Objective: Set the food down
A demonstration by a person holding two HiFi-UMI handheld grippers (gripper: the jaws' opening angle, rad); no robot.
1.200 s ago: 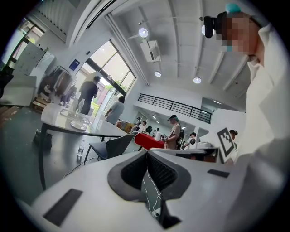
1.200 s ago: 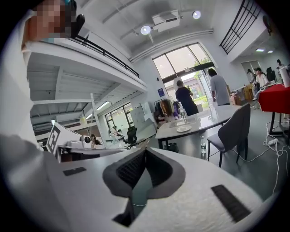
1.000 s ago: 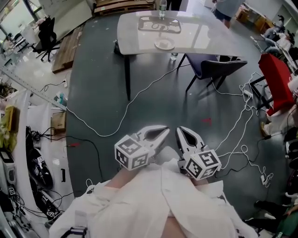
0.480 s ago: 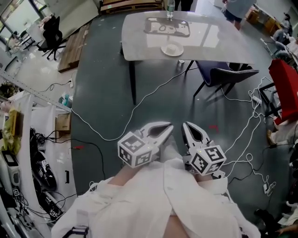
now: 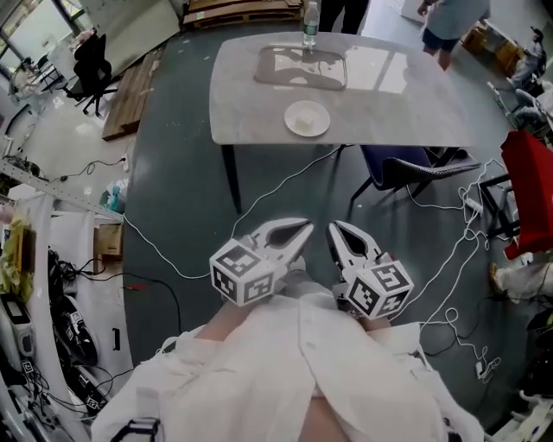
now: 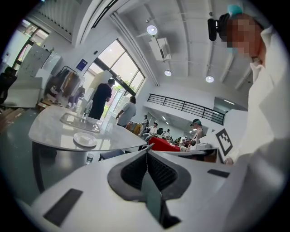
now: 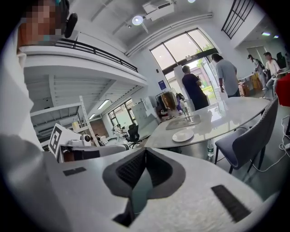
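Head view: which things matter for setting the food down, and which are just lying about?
Job in hand:
left gripper and right gripper, both shut and empty
round white plate with a pale piece of food
grey table under it

Lying about:
clear water bottle
rectangular grey tray
dark chair
white floor cables

We hold both grippers low in front of our body, side by side, pointing forward, with their tips just beside each other but apart. Our left gripper (image 5: 301, 229) has its jaws pressed together with nothing between them. Our right gripper (image 5: 335, 230) is likewise closed and empty. White sleeves (image 5: 285, 363) cover our arms.
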